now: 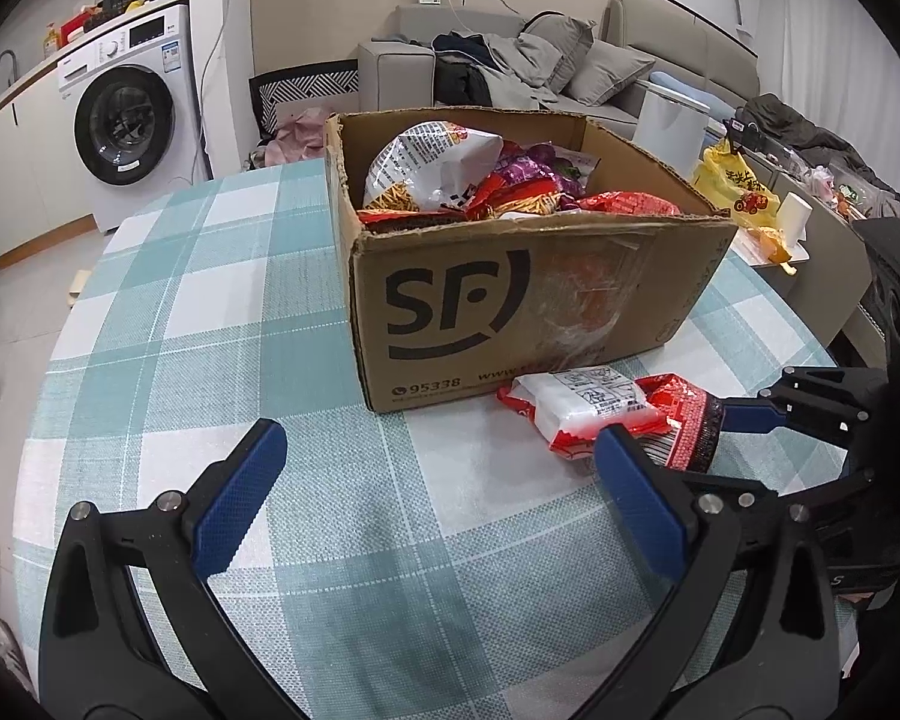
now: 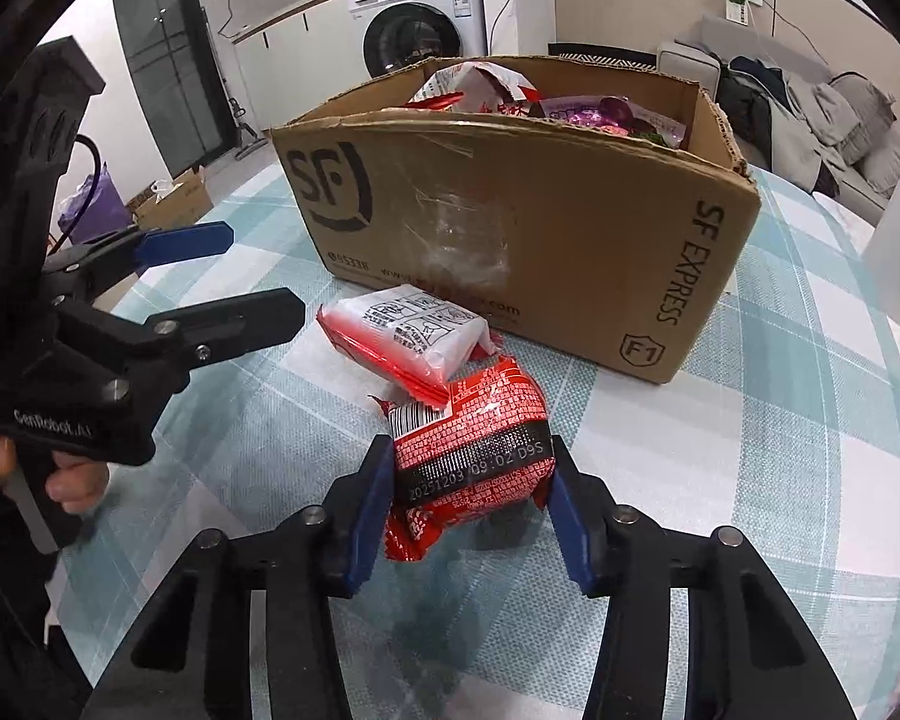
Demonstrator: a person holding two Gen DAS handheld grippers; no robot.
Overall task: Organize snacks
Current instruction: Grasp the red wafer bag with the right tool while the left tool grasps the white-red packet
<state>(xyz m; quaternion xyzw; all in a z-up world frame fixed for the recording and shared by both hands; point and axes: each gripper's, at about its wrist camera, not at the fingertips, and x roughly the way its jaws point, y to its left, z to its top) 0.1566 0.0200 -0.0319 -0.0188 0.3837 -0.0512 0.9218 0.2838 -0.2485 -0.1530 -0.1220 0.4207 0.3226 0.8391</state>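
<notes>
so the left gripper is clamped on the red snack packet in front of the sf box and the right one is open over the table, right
Not quite: the sides are swapped. The right gripper is clamped on the red snack packet in front of the SF box, as the right wrist view shows. The left gripper is open over the table.

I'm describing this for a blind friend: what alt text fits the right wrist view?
The right gripper clamps a red snack packet on a checked tablecloth. A red-and-white packet lies just beyond it, before an open SF Express cardboard box of snacks; the open left gripper enters from the left.
</notes>
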